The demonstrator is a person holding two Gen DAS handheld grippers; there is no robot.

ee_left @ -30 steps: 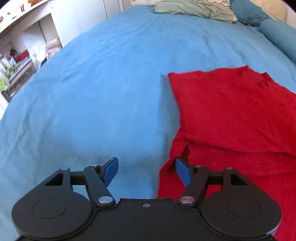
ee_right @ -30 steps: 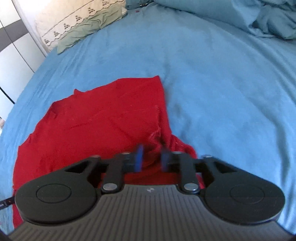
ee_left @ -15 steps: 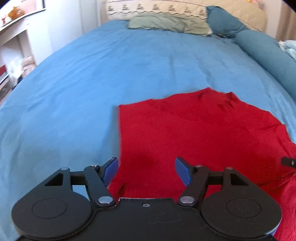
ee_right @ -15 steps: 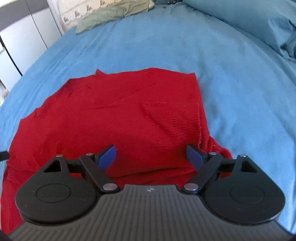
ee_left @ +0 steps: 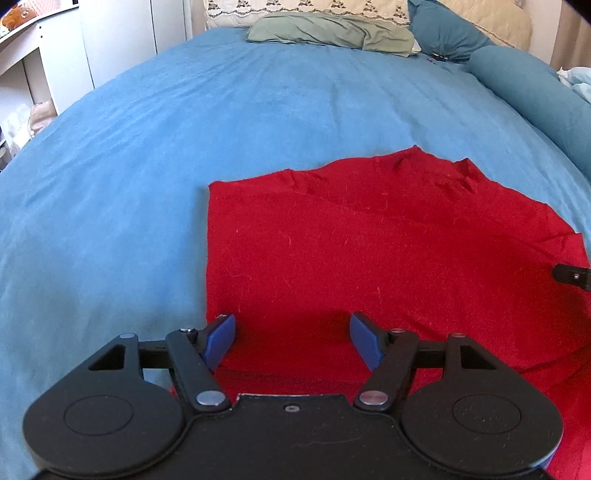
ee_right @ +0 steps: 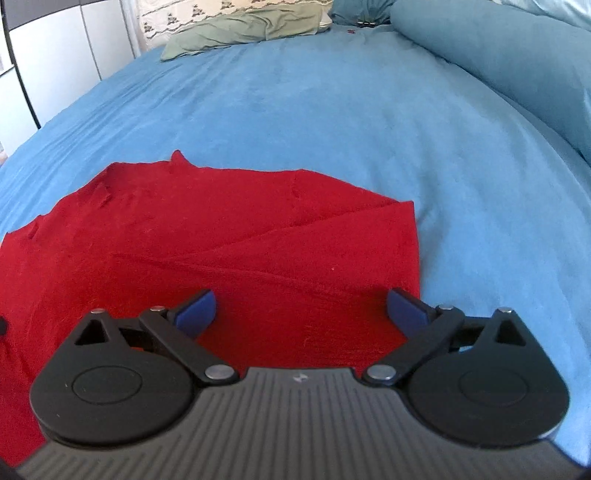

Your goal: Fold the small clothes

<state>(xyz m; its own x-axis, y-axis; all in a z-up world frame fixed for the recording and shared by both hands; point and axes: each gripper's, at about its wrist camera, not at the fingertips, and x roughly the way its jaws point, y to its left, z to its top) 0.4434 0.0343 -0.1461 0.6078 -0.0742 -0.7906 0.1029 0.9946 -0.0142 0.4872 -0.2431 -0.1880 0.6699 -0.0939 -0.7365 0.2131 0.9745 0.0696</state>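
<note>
A red knit garment (ee_left: 369, 251) lies flat on the blue bedspread (ee_left: 184, 147), with a folded layer on top whose edge runs across near me. My left gripper (ee_left: 291, 338) is open and empty, just above the garment's near left part. In the right wrist view the garment (ee_right: 221, 240) fills the lower left, with a diagonal crease. My right gripper (ee_right: 301, 308) is wide open and empty over the garment's near right edge. A bit of the right gripper (ee_left: 572, 275) shows at the far right of the left wrist view.
Green (ee_left: 332, 33) and patterned pillows lie at the head of the bed. A teal bolster (ee_left: 535, 88) and rumpled blue bedding (ee_right: 498, 55) run along the right side. White shelves and cupboards (ee_left: 55, 66) stand to the left of the bed.
My right gripper was nearly shut on the garment's edge a second ago and has opened wide. Both grippers have swung round to face the head of the bed over the garment.
</note>
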